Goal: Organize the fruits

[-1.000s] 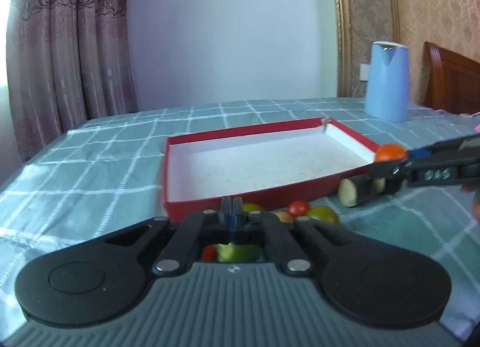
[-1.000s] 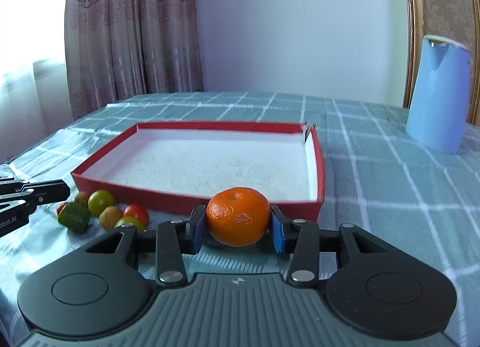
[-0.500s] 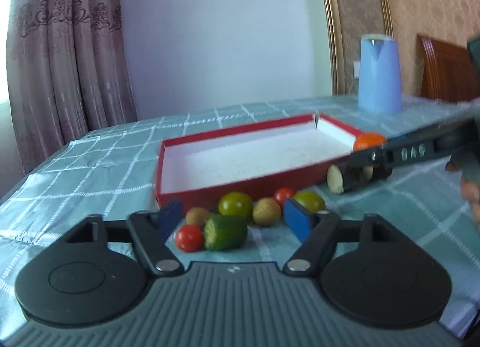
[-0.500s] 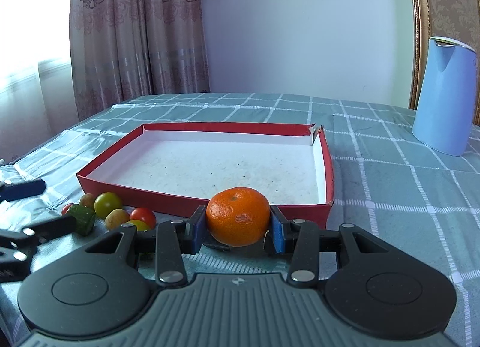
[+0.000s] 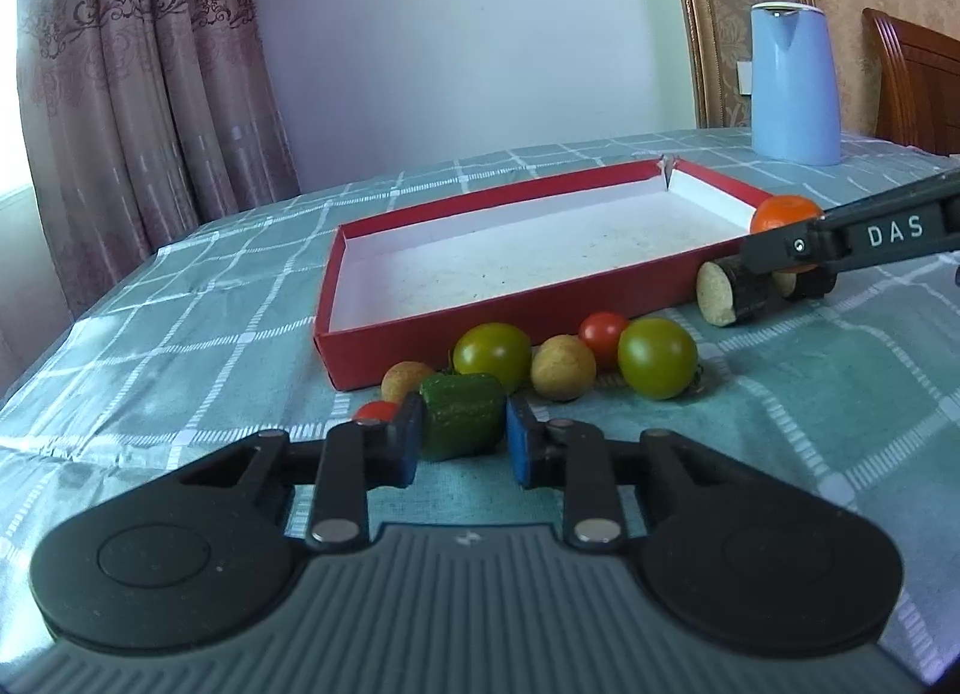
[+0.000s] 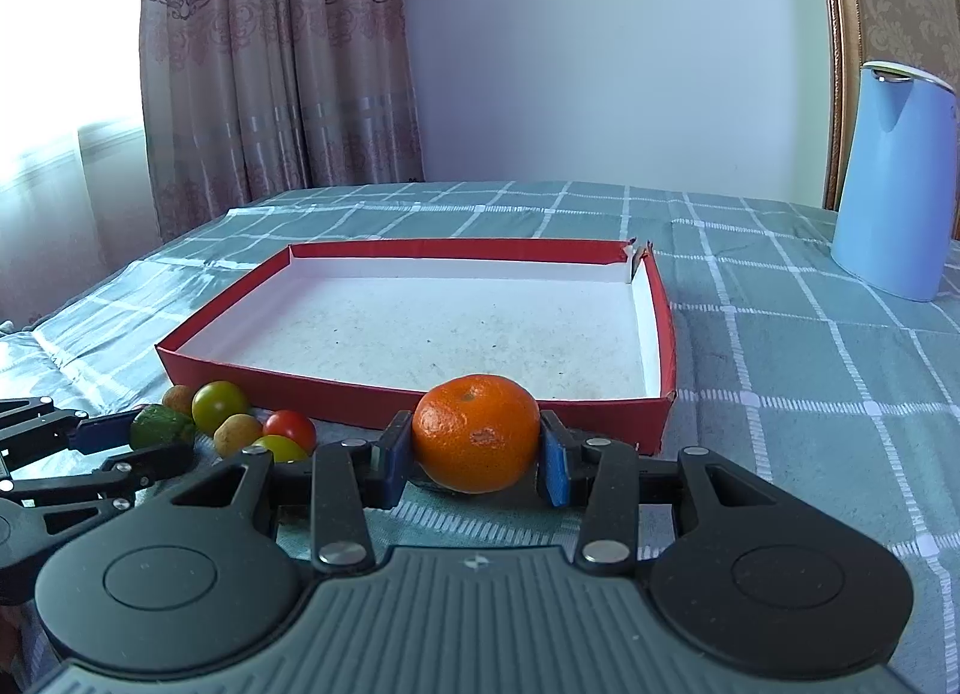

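While right tool [image 6: 477,457] clamps mandarin [image 6: 477,433], left tool [image 5: 462,439], jaws just closing, pinches green chunk [image 5: 461,424].

— What fruit have I got on my feeds?

— A mandarin [image 6: 476,433], bright orange with a small scuffed patch, stem end up, just outside the near wall of the red tray [image 6: 384,394], whose white floor is bare. Left of it I see a cluster by that wall: a green cucumber chunk [image 5: 461,423], two green tomatoes [image 5: 657,357], two red cherry tomatoes [image 5: 603,331] and two tan longans [image 5: 563,375].
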{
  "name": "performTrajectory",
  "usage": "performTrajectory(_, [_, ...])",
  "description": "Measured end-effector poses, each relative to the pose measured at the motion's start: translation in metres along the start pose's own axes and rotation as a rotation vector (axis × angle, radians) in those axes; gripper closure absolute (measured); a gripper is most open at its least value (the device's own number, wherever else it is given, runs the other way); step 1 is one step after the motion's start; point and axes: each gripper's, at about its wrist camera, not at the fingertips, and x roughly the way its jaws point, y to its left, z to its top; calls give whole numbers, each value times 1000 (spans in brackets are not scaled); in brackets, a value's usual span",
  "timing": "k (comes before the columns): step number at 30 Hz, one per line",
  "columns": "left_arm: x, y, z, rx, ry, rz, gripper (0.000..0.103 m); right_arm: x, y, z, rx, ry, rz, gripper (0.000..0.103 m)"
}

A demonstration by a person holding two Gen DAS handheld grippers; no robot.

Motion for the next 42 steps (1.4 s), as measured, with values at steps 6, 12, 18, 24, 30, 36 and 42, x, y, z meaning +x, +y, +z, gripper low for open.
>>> performTrajectory(6, [-12, 9, 15, -27, -35, -55, 78, -7, -1, 13, -29, -40, -26, 61])
performTrajectory(12, [18, 26, 67, -122, -79, -72, 78, 25, -8, 51, -28, -54, -75, 61])
performTrajectory(18, [93, 24, 104, -167, -14, -20, 78, 90, -18, 71, -12, 25, -147, 61])
performTrajectory(24, [139, 18, 115, -134, 48, 42, 78, 136, -32, 74, 33, 102, -170, 61])
performTrajectory(30, [164, 24, 113, -160, 117, 39, 78, 144, -29, 76, 33, 142, -160, 61])
performTrajectory(36, [168, 25, 111, -167, 141, 39, 77, 149, -30, 75, 44, 189, -133, 59])
performTrajectory(42, [167, 23, 110, -161, 148, 13, 46, 145, -28, 75, 34, 185, -122, 46])
